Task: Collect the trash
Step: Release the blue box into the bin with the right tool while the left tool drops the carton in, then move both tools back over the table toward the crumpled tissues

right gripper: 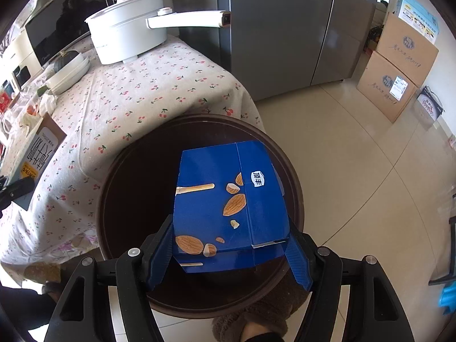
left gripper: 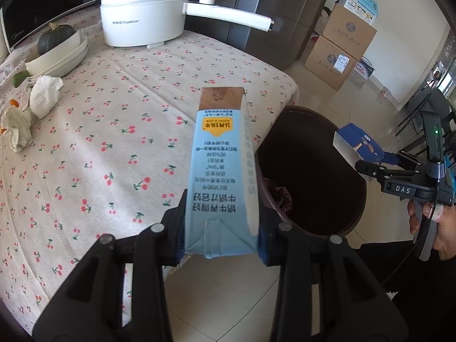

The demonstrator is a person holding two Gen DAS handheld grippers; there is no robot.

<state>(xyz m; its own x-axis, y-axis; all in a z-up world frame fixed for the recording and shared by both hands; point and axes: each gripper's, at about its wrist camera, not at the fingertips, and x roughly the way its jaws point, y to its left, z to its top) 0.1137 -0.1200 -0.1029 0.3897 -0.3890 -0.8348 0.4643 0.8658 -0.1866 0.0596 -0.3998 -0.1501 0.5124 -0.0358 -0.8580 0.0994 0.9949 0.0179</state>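
My left gripper (left gripper: 221,223) is shut on a light blue milk carton (left gripper: 219,154), which is tilted over the table's edge beside a dark brown trash bin (left gripper: 302,142). My right gripper (right gripper: 229,228) is shut on a dark blue snack box (right gripper: 225,199) printed with almonds, held directly above the bin's open mouth (right gripper: 136,199). In the left wrist view the right gripper (left gripper: 367,166) and its box (left gripper: 356,142) hang at the bin's far rim, with a person's hand (left gripper: 427,222) on the handle. The right wrist view shows the carton (right gripper: 40,148) at the left edge.
Crumpled tissues (left gripper: 45,94) and scraps (left gripper: 17,131) lie on the cherry-print tablecloth (left gripper: 114,131) near stacked bowls with a squash (left gripper: 57,51). A white electric pot (left gripper: 142,14) stands at the back. A grey fridge (right gripper: 285,28) and cardboard boxes (right gripper: 396,65) flank the tiled floor (right gripper: 356,171).
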